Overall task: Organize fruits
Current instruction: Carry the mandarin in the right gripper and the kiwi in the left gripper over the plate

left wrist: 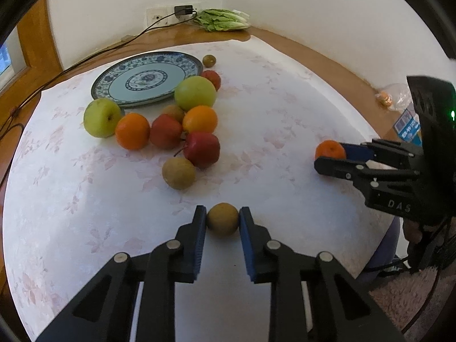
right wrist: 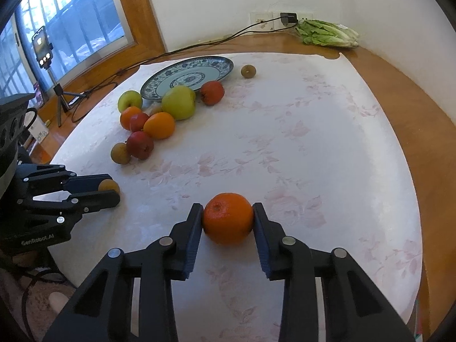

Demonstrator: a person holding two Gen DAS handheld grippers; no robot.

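My left hand-held gripper (left wrist: 222, 219) is clamped on a small round brown fruit (left wrist: 222, 219) sitting on the white floral-cloth worktop (left wrist: 285, 119), near its front edge. My right hand-held gripper (right wrist: 228, 218) is clenched on a round orange tangerine (right wrist: 228, 218), also resting on the cloth, well to the right of the brown one. The loose pile, with two green apples (left wrist: 102, 117), red fruits (left wrist: 202, 148) and oranges (left wrist: 132, 131), sits just beside the empty blue-and-white patterned plate (left wrist: 146, 78) at the far side.
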